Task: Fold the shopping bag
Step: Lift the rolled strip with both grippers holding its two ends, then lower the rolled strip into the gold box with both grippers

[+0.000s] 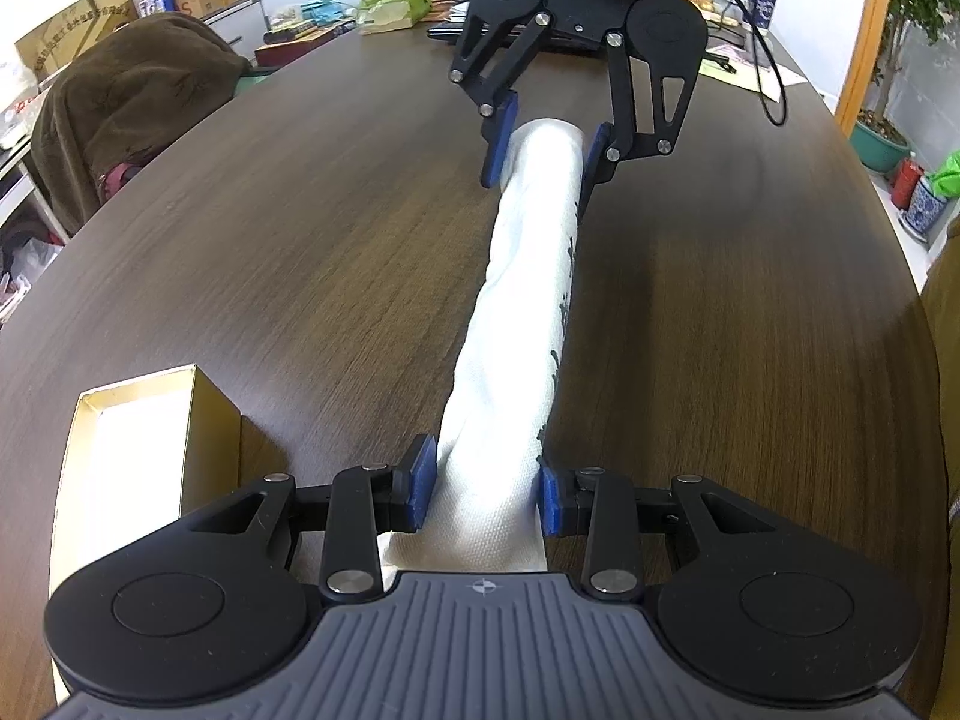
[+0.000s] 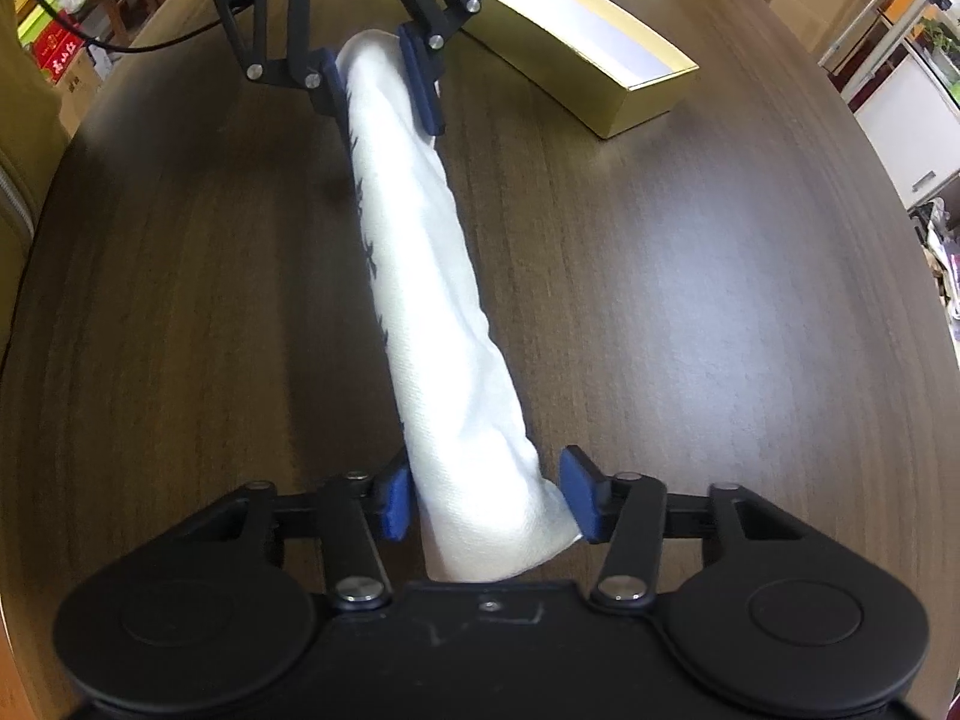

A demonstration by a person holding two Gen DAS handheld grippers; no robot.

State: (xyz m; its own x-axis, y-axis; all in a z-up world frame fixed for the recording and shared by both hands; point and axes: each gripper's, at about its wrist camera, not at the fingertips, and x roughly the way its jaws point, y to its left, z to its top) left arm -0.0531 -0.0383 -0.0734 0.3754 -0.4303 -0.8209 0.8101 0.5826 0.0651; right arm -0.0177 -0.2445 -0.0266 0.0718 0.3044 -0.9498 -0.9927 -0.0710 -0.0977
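Observation:
The white shopping bag (image 1: 522, 300) (image 2: 426, 276) is rolled into a long tube with dark print along one side. It stretches between my two grippers just above the dark wooden table (image 1: 270, 252). My left gripper (image 1: 485, 492) (image 2: 378, 87) is shut on one end, its blue pads pressing both sides of the roll. My right gripper (image 2: 486, 501) (image 1: 547, 153) holds the other end; one pad presses the fabric, and the other touches only the flared corner.
An open gold box (image 1: 213, 414) (image 2: 654, 99) with a white inside sits on the table beside the left gripper. A chair draped with a brown coat (image 1: 132, 114) stands at the table's edge. Clutter (image 1: 390, 6) and a black cable (image 1: 762, 72) lie at the far end.

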